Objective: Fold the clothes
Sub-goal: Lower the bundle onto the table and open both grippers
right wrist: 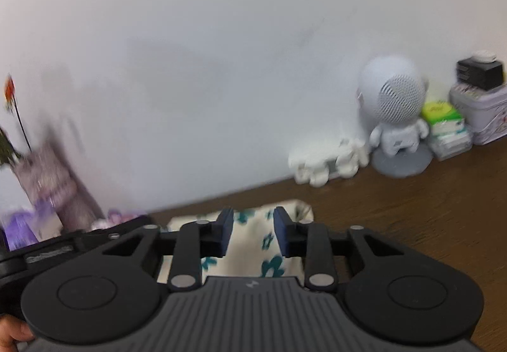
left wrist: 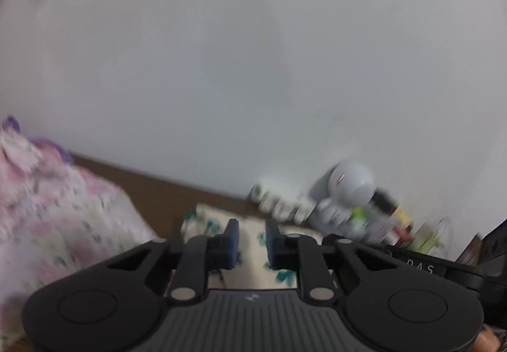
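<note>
Jaws on both grippers, left [left wrist: 250,239] and right [right wrist: 252,233], stand apart, pinching nothing. Cloth [right wrist: 253,244] lies flat on the table [right wrist: 412,209], under both. Looks light, limp, prone to bunching; best pinch a hem corner, not mid-panel.

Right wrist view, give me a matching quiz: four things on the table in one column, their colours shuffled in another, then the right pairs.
Things:
1. Cloth
2. Robot figure
3. Tin
4. Box on the tin

Colours:
A. Black
B. Cream with teal flowers
C. White body on a grey base
D. Pale lilac grey

Pairs: 1-B, 2-C, 3-D, 4-A
</note>
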The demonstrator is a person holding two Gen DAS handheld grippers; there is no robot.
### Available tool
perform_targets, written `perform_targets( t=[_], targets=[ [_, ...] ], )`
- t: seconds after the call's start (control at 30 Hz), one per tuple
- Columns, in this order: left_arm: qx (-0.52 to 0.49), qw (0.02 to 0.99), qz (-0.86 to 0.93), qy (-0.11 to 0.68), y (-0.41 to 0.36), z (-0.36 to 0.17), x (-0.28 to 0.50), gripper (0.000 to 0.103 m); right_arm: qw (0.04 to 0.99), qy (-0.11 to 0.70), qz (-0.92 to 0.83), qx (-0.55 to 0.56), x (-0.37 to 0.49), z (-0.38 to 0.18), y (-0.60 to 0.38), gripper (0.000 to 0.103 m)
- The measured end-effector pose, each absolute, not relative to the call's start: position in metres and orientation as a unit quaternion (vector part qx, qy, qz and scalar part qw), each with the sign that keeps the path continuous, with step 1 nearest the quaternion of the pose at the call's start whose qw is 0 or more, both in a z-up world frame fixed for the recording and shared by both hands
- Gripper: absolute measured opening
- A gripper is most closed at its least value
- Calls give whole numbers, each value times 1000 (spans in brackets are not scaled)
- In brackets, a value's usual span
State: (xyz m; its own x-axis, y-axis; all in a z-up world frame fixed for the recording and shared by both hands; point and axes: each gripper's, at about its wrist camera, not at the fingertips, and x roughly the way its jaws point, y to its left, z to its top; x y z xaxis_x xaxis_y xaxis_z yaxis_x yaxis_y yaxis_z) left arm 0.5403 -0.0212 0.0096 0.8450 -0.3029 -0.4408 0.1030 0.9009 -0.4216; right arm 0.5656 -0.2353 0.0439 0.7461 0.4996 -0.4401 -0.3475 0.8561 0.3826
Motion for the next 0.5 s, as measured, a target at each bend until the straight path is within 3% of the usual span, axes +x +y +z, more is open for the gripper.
perform_targets(
  t=[0.2, 0.33, 0.5],
  targets=[
    [-201, 937, -102, 265, -19, 2, 541, 12, 930, 289, 209, 91, 570, 24, -221, 28],
    [-201, 942, -88, 253, -6, 14, 518, 30, 935, 266, 216, 92, 559, 32, -223, 32],
    [-133, 947, -21, 291, 0, 18, 504, 33, 937, 235, 227, 126, 546, 38, -236, 42]
  ],
)
